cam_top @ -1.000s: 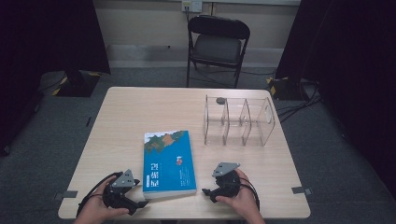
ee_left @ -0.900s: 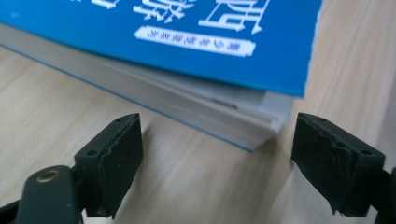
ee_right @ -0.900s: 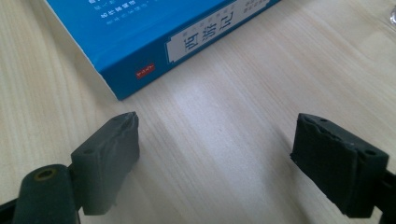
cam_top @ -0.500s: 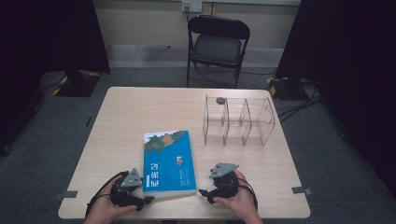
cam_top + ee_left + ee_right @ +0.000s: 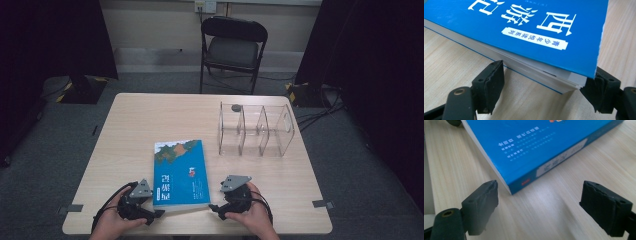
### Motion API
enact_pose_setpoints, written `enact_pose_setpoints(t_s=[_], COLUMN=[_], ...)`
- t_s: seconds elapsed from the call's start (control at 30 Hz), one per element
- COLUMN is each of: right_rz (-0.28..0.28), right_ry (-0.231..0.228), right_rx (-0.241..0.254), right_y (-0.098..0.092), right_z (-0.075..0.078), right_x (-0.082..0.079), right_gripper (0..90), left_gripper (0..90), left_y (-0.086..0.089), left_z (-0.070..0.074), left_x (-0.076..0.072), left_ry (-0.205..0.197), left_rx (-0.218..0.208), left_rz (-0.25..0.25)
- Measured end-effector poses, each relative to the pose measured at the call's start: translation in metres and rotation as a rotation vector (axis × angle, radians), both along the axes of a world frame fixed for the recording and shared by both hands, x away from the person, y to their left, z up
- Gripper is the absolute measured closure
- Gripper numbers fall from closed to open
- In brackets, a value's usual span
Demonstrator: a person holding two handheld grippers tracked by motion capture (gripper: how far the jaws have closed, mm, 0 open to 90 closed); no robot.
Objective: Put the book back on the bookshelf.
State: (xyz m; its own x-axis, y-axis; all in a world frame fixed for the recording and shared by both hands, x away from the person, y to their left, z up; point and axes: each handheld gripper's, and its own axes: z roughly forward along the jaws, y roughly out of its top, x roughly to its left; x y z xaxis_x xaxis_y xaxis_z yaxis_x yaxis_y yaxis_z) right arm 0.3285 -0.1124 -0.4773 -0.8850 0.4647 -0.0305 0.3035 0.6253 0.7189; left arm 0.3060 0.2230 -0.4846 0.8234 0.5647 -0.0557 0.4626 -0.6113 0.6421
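Near my edge of the tabletop point(image 5: 125, 130) lies the blue book point(image 5: 181, 170), flat on its back with the cover up. It is the thing I am working on. Its short end points at me, so both near corners are easy for me to get at.

My left claw point(image 5: 544, 82) has just been closing, and the near left corner of the book sits between its two sides. In the left gripper view one side sits low by the white page edges and the other is tucked right by the corner, under the cover's lip. I cannot tell if they press on the book yet. I came in low and from the side because the book is flat, and a flat book gives me only its thin edge to pinch.

My right claw point(image 5: 539, 205) is wide open. It holds nothing. The other near corner of the book pokes toward the gap between its sides, but it has not gone in. I keep it there so it can help steady or lift that end.

Farther back stands a clear rack point(image 5: 255, 130) with slots, well apart from the book. I think the book may go in there, standing up.
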Motion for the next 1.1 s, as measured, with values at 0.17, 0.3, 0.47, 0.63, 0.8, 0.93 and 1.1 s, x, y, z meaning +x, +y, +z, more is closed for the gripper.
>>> enact_pose_setpoints(t_s=[0.17,0.3,0.47,0.63,0.8,0.93,1.1], right_rz=[0.012,0.005,0.005,0.013,0.033,0.056,0.089], right_ry=[-0.007,-0.007,-0.015,-0.017,-0.011,0.000,-0.024], right_rx=[0.010,0.039,0.044,0.072,0.074,0.058,0.044], right_y=[0.005,0.009,0.016,0.021,0.028,0.041,0.056], right_z=[0.001,0.005,0.004,0.007,0.007,0.003,0.002], right_x=[0.000,0.000,0.001,0.001,0.000,0.001,-0.002], right_gripper=[14.0,13.8,13.8,13.8,13.7,12.2,12.4], left_gripper=[23.1,23.1,23.1,23.1,23.1,23.2,23.1], left_y=[0.001,0.002,0.003,0.003,0.004,0.004,0.003], left_z=[0.005,0.007,0.011,0.015,0.019,0.023,0.024], left_x=[0.001,0.002,0.004,0.005,0.007,0.008,0.008], left_ry=[0.006,0.014,0.021,0.030,0.031,0.034,0.035], left_rx=[-0.010,-0.028,-0.048,-0.069,-0.076,-0.099,-0.104], left_rz=[0.000,0.002,0.008,0.010,0.010,0.020,0.024])
